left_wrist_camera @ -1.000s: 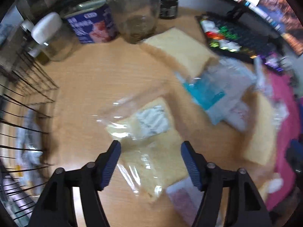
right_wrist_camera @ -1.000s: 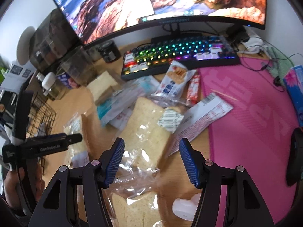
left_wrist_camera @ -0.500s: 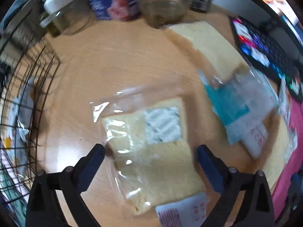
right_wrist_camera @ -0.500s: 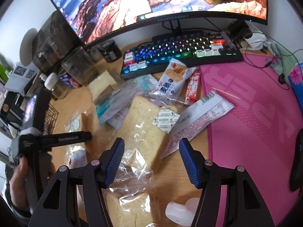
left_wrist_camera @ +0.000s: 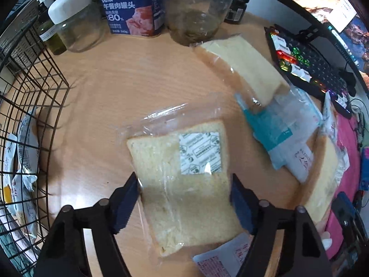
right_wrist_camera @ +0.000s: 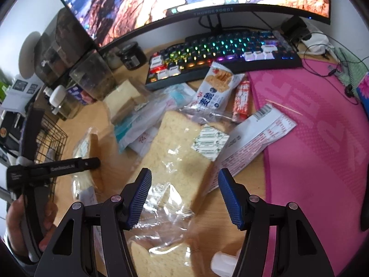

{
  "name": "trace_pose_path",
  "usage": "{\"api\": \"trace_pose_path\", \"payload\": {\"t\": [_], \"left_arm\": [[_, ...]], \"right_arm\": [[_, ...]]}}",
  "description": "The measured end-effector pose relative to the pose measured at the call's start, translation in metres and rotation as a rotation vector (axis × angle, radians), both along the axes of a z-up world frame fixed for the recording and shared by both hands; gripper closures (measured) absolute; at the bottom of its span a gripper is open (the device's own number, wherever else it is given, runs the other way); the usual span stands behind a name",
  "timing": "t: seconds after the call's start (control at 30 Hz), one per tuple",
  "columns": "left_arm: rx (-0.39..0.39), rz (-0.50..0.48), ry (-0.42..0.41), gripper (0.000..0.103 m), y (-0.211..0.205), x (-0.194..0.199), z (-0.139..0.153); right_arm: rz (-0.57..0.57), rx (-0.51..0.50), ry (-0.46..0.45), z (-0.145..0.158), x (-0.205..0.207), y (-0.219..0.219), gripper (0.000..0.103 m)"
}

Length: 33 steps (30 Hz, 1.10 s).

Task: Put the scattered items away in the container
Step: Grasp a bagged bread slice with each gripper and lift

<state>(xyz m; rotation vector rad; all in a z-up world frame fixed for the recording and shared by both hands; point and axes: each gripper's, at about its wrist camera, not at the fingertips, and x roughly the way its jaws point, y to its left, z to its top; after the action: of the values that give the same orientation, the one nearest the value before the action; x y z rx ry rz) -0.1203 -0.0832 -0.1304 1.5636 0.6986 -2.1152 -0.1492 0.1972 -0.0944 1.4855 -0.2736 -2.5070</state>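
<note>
In the left wrist view, the left hand-held gripper [left_wrist_camera: 184, 198] points steeply down at the wooden desk [left_wrist_camera: 120, 87], its jaws closing around a bagged bread slice [left_wrist_camera: 182, 184] that lies flat between the blue pads; each pad sits right at an edge of the clear wrapper, though a firm pinch cannot be confirmed. A white sachet [left_wrist_camera: 200, 153] shows inside the bag. To the left stands the black wire basket [left_wrist_camera: 34, 106], with wrapped snacks [left_wrist_camera: 25, 152] already inside. Beyond the slice lie a second bagged bread [left_wrist_camera: 246, 69] and a teal-and-white packet [left_wrist_camera: 279, 131], while a blue meat tin [left_wrist_camera: 131, 9] and glass jars [left_wrist_camera: 76, 25] line the far edge. In the right wrist view, the right hand-held gripper [right_wrist_camera: 184, 198] hangs with its jaws apart and empty above another bagged bread slice [right_wrist_camera: 177, 147]. Around it lie a biscuit packet [right_wrist_camera: 214, 90], a red-and-white stick [right_wrist_camera: 241, 99] and a printed wrapper [right_wrist_camera: 256, 138], near the lit keyboard [right_wrist_camera: 221, 50] and pink mat [right_wrist_camera: 311, 138]. At the far left a hand [right_wrist_camera: 18, 226] holds the left device beside the basket [right_wrist_camera: 49, 138].
</note>
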Motion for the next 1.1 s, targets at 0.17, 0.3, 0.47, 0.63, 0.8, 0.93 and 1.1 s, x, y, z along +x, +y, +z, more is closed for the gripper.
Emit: {"api": "trace_pose_path", "payload": {"t": [0.17,0.3,0.47,0.63,0.8,0.93,1.1], "left_arm": [[-0.001,0.004,0.038,0.025,-0.016,0.009,0.002],[0.001,-0.027,0.047,0.025,-0.022,0.014,0.002],[0.020,-0.053,0.054,0.025,-0.024,0.014,-0.002],[0.036,-0.054,0.077,0.025,-0.043,0.006,-0.007],[0.043,-0.060,0.081,0.025,-0.055,0.002,-0.011],[0.036,-0.063,0.084,0.025,-0.056,0.005,-0.009],[0.027,-0.054,0.095,0.025,-0.055,0.008,-0.003]], "right_arm": [[-0.108,-0.030,-0.069,-0.009,-0.007,-0.009,0.042],[-0.184,0.022,-0.084,-0.012,-0.015,-0.023,0.041],[-0.278,0.027,-0.128,-0.019,-0.024,-0.037,0.035],[-0.267,0.026,-0.153,-0.029,-0.033,-0.062,0.018],[-0.235,0.114,-0.130,-0.032,-0.039,-0.083,0.014],[-0.198,0.159,-0.103,-0.034,-0.040,-0.092,0.016],[-0.187,0.131,-0.102,-0.031,-0.035,-0.085,0.024]]}}
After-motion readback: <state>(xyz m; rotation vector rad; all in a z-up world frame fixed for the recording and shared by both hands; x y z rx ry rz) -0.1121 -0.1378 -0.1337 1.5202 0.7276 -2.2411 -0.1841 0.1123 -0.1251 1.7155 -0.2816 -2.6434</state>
